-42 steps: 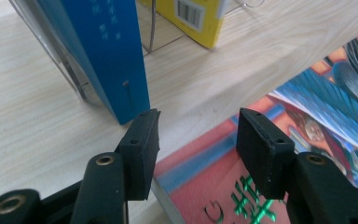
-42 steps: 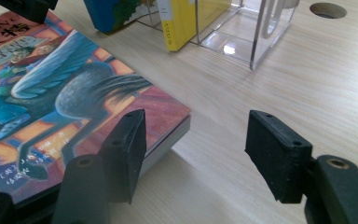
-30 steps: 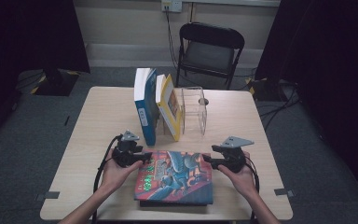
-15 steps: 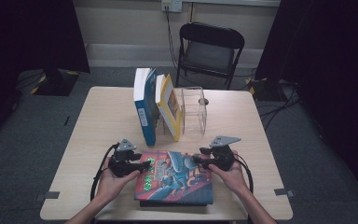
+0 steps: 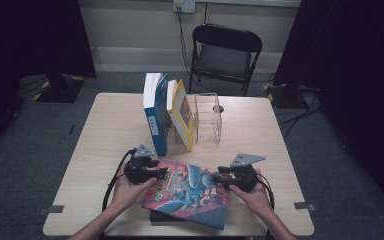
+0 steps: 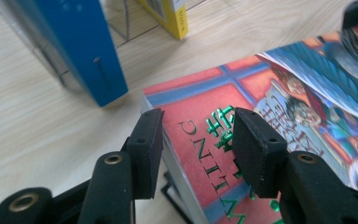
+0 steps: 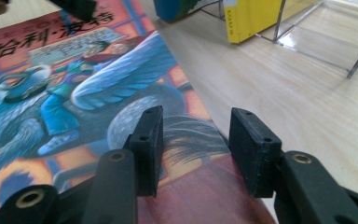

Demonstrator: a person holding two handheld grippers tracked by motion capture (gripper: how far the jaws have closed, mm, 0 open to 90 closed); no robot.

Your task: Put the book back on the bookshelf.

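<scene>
At lower centre of the high view, a colourful illustrated book (image 5: 187, 195) lies on the desk (image 5: 105, 140). The left gripper (image 5: 164, 172) and right gripper (image 5: 215, 177) straddle its opposite edges, jaws just narrowing, apparently ready to lift it; pads not visibly pressing.

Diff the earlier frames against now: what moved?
Both grippers, left gripper and right gripper, closed in on the colourful book from its two sides, jaws closing with its edges between them. The book now sits skewed. Blue book, yellow book, clear stand unchanged.
</scene>
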